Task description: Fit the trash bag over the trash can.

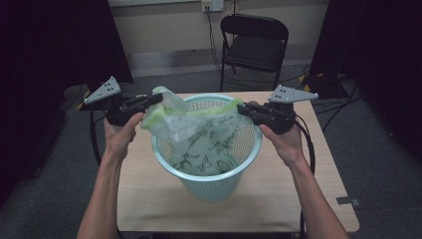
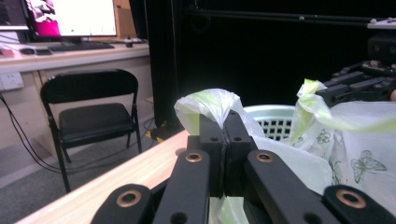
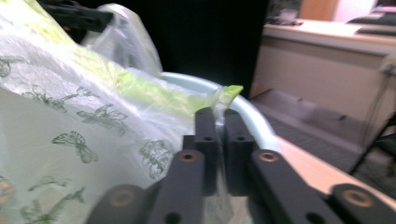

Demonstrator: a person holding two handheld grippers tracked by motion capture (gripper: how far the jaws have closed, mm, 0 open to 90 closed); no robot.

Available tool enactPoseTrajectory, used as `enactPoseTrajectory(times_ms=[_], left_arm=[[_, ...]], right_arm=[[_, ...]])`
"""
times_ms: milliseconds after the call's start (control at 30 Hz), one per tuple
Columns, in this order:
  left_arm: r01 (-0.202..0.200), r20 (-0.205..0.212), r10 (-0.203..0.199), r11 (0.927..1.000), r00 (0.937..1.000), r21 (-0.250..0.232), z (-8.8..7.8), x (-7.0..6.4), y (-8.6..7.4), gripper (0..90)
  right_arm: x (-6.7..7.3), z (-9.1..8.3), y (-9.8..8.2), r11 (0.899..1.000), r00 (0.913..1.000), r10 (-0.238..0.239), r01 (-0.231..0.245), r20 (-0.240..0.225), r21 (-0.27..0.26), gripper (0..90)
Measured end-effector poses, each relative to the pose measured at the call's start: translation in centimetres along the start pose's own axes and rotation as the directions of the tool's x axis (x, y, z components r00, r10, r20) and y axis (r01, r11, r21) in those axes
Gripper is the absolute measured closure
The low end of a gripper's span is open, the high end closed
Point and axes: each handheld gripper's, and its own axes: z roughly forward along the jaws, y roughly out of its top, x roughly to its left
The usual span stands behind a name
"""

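Bag (image 1: pixel 199 132) over basket (image 1: pixel 209 184), rim pinched in L claw (image 1: pixel 158 98), prob. R claw (image 1: pixel 242 108) too.

A recording studio or lab set-up: black curtains (image 1: pixel 45 45) flank a small wooden worktop (image 1: pixel 278 199) on grey carpet, cables (image 1: pixel 328 107) trail across the floor, a folding chair (image 1: pixel 254 42) stands behind, and a desk with a lit monitor (image 2: pixel 70 16) lines the wall.
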Motion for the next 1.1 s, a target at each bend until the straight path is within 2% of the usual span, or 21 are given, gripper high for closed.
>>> enactPoseTrajectory(times_ms=[100, 133, 167, 200, 233, 300, 400, 433, 467, 500, 567, 700, 733, 800, 867, 900, 1000, 1100], left_arm=[[-0.004, -0.019, 0.004, 0.9996, 0.9998, -0.028, -0.1, 0.6, 0.9, 89.7], [-0.011, -0.034, 0.01, 0.9991, 0.9994, -0.04, -0.2, 1.1, 1.4, 89.7], [-0.011, -0.034, 0.01, 0.9991, 0.9994, -0.04, -0.2, 1.1, 1.4, 89.8], [-0.007, -0.041, 0.005, 0.9985, 0.9992, -0.054, -0.3, 1.4, 1.7, 89.8], [-0.008, -0.045, 0.005, 0.9981, 0.999, -0.061, -0.4, 1.6, 1.9, 89.8], [-0.014, -0.061, 0.01, 0.9972, 0.9981, -0.073, -0.7, 1.9, 2.0, 89.9], [-0.009, -0.081, 0.002, 0.997, 0.9967, -0.076, -1.6, 2.5, 1.7, 90.0], [-0.01, -0.088, 0.003, 0.9968, 0.9961, -0.08, -1.9, 2.7, 1.5, 90.0], [-0.001, -0.105, -0.008, 0.996, 0.9945, -0.089, -2.7, 3.0, 1.2, 90.0], [-0.001, -0.105, -0.008, 0.996, 0.9945, -0.089, -2.7, 3.0, 1.2, 90.0], [0.011, -0.108, -0.022, 0.9951, 0.9939, -0.098, -3.5, 3.3, 0.7, 90.0], [0.002, -0.129, -0.009, 0.9986, 0.9915, -0.052, -3.7, 3.0, -0.2, 90.0], [0.009, -0.123, -0.015, 0.9987, 0.9923, -0.051, -3.7, 2.9, -0.5, 90.0], [0.018, -0.115, -0.023, 0.9989, 0.9931, -0.044, -3.6, 2.7, -1.1, 90.0], [0.024, -0.099, -0.028, 0.999, 0.9947, -0.037, -3.3, 2.7, -1.5, 90.0], [0.029, -0.086, -0.032, 0.9989, 0.9958, -0.038, -3.0, 2.7, -1.5, 89.1], [0.062, -0.079, -0.066, 0.9967, 0.9947, -0.052, -2.5, 2.7, -1.3, 63.3], [0.078, -0.073, -0.081, 0.9961, 0.994, -0.04, -1.9, 2.7, -0.7, 43.6]], right_arm=[[-0.6, -0.2, 0.6, 0.999, 0.998, -0.02, 0.021, 0.061, -0.025, 90.0], [-1.2, -0.3, 1.2, 0.998, 0.995, -0.027, 0.032, 0.096, -0.051, 90.0], [-1.2, -0.3, 1.2, 0.998, 0.995, -0.027, 0.032, 0.096, -0.051, 90.0], [-1.7, -0.6, 1.7, 0.996, 0.992, -0.026, 0.035, 0.123, -0.077, 90.0], [-1.7, -0.6, 1.7, 0.996, 0.992, -0.026, 0.035, 0.123, -0.077, 90.0], [-2.2, -0.8, 1.9, 0.995, 0.9875, -0.031, 0.045, 0.154, -0.088, 90.0], [-3.3, -1.6, 1.4, 0.994, 0.982, -0.001, 0.022, 0.189, -0.107, 90.0], [-4.1, -2.5, 0.9, 0.992, 0.9773, 0.02, 0.006, 0.211, -0.122, 90.0], [-4.4, -2.9, 0.8, 0.991, 0.9758, 0.03, -0.001, 0.216, -0.135, 90.0], [-4.4, -2.9, 0.8, 0.991, 0.9758, 0.03, -0.001, 0.216, -0.135, 90.0], [-4.9, -4.0, 0.2, 0.987, 0.9709, 0.052, -0.014, 0.234, -0.16, 90.0], [-5.0, -4.8, -0.6, 0.988, 0.966, 0.046, -0.007, 0.255, -0.153, 90.0], [-4.9, -4.9, -0.8, 0.989, 0.9649, 0.042, -0.003, 0.259, -0.149, 90.0], [-4.9, -5.3, -1.4, 0.986, 0.9649, 0.061, -0.019, 0.255, -0.166, 90.0], [-4.8, -5.2, -1.8, 0.988, 0.9645, 0.055, -0.015, 0.258, -0.154, 90.0], [-4.6, -5.1, -1.9, 0.989, 0.9674, 0.049, -0.013, 0.249, -0.145, 90.0], [-4.0, -4.5, -1.9, 0.99, 0.9738, 0.022, 0.01, 0.226, -0.137, 90.0], [-3.1, -4.1, -1.7, 0.99, 0.9817, -0.002, 0.029, 0.19, -0.137, 89.9]])
